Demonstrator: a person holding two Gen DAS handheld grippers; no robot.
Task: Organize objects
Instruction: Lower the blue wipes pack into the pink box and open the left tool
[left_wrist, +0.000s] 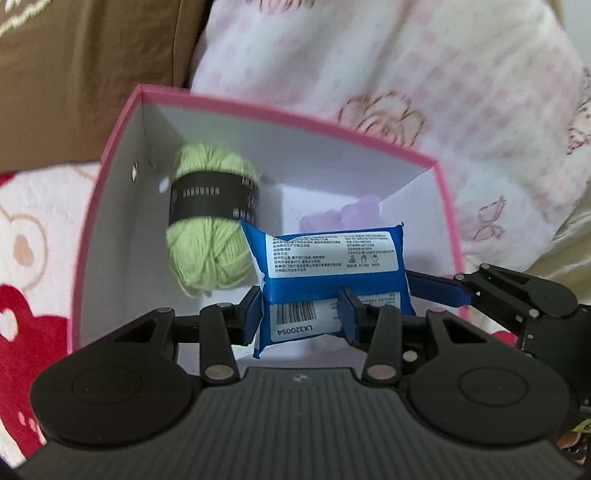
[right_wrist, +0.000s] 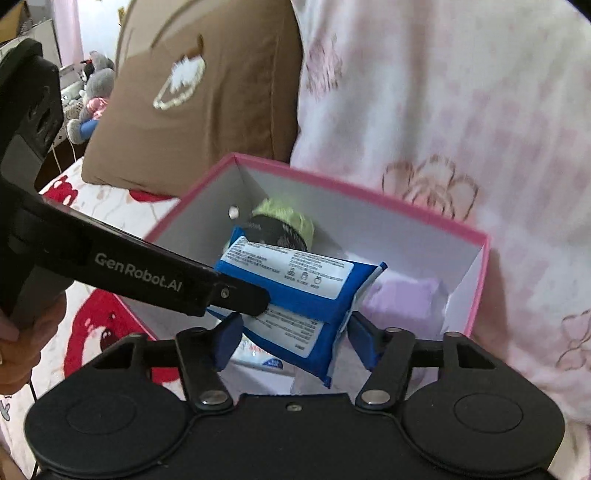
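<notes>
Where both claws pinch it: glossy blue pack (left_wrist: 332, 266), white printed label, barcode.

- Left gripper (left_wrist: 301, 314): matte black body, ribbed top plate, 2 round domed housings, silver pivot rivets, blue pads (left_wrist: 349, 314) on its fingers.
- Right gripper (right_wrist: 291, 334): same black build, blue pads (right_wrist: 227, 338), small centre screw on top plate.
- Left gripper's side arm, seen from right wrist view: white "GenRobot.AI" lettering, 1 screw near tip.
- Hand (right_wrist: 22, 339) at grip; thin black cable below.
</notes>
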